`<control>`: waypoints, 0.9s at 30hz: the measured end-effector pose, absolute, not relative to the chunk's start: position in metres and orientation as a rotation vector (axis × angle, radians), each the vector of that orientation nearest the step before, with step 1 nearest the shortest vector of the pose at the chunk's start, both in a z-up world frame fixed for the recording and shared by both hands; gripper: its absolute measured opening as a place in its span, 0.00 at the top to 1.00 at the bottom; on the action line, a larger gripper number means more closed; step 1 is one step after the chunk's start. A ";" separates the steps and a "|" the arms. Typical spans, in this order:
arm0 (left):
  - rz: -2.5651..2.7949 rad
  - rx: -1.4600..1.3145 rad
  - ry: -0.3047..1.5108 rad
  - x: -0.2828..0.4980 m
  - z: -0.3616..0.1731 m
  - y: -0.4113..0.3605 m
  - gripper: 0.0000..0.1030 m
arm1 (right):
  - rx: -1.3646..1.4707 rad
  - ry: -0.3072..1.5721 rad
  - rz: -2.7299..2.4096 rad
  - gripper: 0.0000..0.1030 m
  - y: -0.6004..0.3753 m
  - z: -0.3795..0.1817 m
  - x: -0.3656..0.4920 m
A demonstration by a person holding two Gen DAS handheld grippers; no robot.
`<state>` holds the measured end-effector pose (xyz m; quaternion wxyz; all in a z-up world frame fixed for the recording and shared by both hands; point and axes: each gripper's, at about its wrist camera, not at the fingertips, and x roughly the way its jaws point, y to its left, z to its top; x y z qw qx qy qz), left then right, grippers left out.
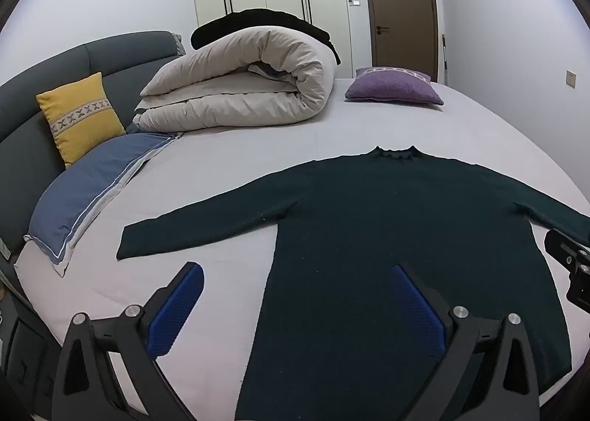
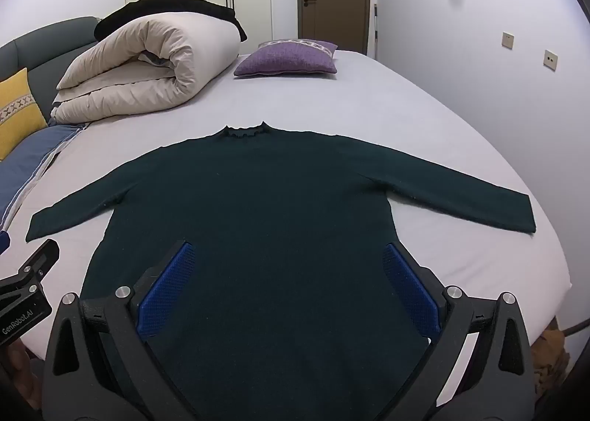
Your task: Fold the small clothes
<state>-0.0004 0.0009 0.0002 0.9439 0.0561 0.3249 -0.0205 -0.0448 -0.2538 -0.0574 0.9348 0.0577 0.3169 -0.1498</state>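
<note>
Dark-green sweater (image 2: 258, 207) flat on bed (image 2: 424, 118); unfolded

Soft even light — fisheye-warped edges

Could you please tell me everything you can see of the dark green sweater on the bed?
The dark green sweater looks knitted, with long sleeves and a small frilled collar. It lies flat and unfolded on the pale bed sheet, collar pointing away, both sleeves spread outward. Only the sheet touches it.
</note>
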 end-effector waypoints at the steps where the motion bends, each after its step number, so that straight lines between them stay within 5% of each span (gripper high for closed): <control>1: -0.035 0.133 0.661 0.000 0.000 -0.001 0.00 | 0.118 0.645 -0.306 0.00 -0.254 -0.057 -0.045; 27: -0.042 0.108 0.670 0.001 -0.006 -0.010 0.00 | 0.113 0.643 -0.307 0.00 -0.254 -0.058 -0.045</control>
